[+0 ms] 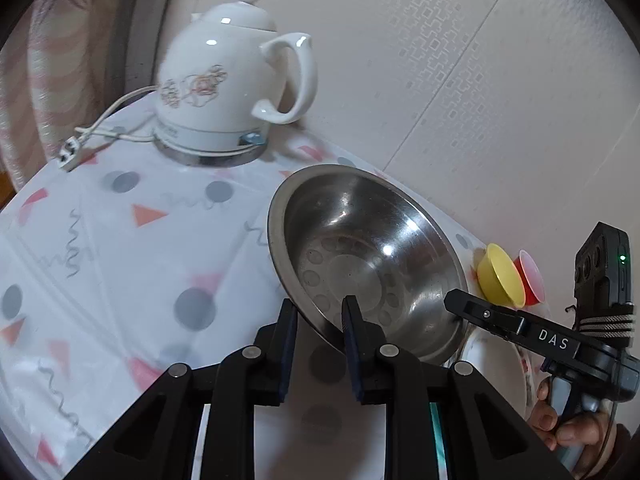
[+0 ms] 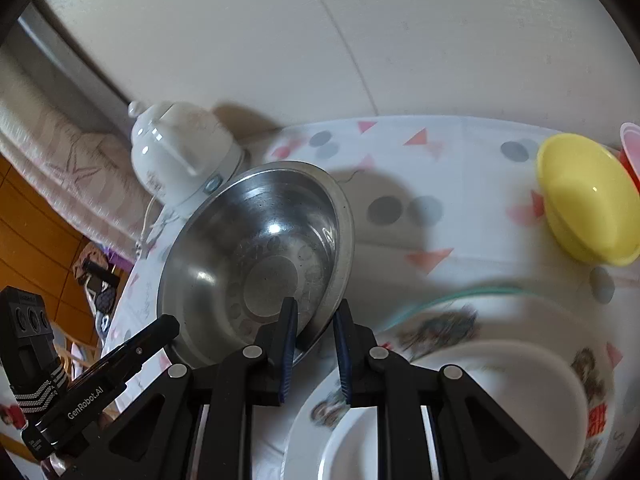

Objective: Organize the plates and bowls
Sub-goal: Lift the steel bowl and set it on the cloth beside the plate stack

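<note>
A steel bowl (image 1: 360, 248) (image 2: 260, 240) hangs tilted above the table, held by its rim from two sides. My left gripper (image 1: 320, 316) is shut on the near rim, one finger inside the bowl and one outside. My right gripper (image 2: 316, 316) is shut on the opposite rim in the same way. The right gripper (image 1: 454, 300) shows at the bowl's right edge in the left wrist view, and the left gripper (image 2: 170, 326) shows at its lower left in the right wrist view. A white patterned plate (image 2: 500, 360) (image 1: 492, 360) lies below the bowl.
A white ceramic kettle (image 1: 224, 80) (image 2: 180, 152) with its cord stands at the back of the patterned tablecloth (image 1: 120, 240). A yellow bowl (image 1: 500, 276) (image 2: 584, 200) and a red bowl (image 1: 530, 276) (image 2: 632, 148) sit by the wall. A hand (image 1: 568, 428) holds the right gripper's handle.
</note>
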{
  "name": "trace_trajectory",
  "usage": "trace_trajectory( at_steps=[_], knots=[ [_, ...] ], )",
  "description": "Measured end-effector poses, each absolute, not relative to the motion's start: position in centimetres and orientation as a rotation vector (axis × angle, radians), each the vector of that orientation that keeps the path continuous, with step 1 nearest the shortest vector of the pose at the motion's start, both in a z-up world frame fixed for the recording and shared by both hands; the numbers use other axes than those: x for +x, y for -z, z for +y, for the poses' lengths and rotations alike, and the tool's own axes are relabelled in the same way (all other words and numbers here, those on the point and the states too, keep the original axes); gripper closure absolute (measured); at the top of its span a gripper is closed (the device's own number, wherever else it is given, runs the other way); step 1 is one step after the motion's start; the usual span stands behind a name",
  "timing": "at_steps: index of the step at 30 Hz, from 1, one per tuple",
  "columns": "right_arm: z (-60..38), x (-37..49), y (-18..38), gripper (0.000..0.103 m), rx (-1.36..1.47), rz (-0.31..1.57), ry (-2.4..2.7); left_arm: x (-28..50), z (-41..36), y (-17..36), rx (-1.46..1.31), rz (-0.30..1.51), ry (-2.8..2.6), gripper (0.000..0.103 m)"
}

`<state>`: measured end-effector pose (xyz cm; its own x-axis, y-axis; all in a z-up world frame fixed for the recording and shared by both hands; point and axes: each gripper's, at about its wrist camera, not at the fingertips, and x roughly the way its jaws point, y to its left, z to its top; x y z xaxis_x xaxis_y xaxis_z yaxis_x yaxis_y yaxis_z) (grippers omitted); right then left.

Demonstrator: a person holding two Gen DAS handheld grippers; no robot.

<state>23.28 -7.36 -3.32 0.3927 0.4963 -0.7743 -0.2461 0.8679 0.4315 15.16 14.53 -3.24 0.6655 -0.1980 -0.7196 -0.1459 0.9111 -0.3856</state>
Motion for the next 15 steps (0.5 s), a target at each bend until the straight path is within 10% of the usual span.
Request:
trace_trajectory(
  at_steps=[15],
  knots=[
    [-4.0,18.5,4.1,0.085,0.202,1.093,-0.572,8.4,16.5,3.7,-0.458,0.847,-0.027,0.080]
  ],
)
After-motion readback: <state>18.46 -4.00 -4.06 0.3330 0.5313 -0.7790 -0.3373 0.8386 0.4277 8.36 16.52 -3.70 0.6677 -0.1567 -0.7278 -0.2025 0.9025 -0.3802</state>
